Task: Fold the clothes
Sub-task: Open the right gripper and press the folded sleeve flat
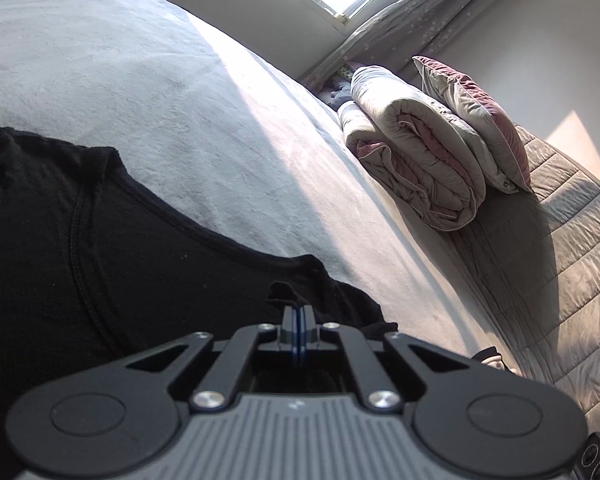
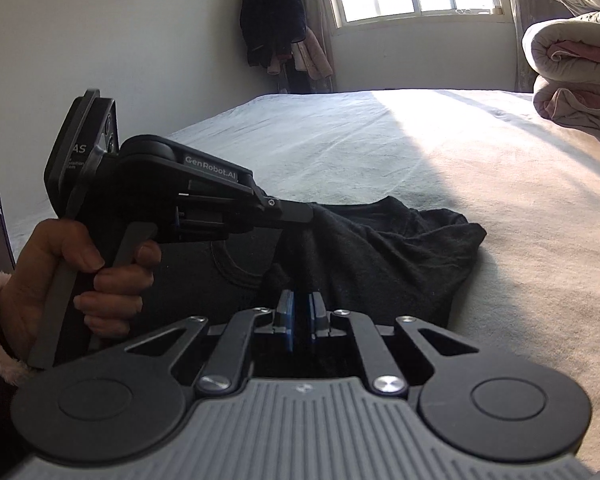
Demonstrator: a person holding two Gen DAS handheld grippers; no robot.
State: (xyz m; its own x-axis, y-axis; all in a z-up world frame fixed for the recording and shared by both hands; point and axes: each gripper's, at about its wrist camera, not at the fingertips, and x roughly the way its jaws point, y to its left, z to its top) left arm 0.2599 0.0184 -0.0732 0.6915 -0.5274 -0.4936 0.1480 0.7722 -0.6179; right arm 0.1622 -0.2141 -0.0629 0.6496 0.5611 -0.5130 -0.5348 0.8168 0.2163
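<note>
A black shirt (image 2: 380,248) lies crumpled on a pale bed (image 2: 500,184), directly ahead of and beneath both tongs. The left tongs (image 1: 299,314) are clenched on a fold of the shirt's edge, pinching a small tuft of cloth. The right tongs (image 2: 300,308) stand slightly parted just above the shirt, with no cloth visibly between the pads. The bulk of the fabric spreads away to the right of the right tongs, so that side is probably nearer for the next grasp.
</note>
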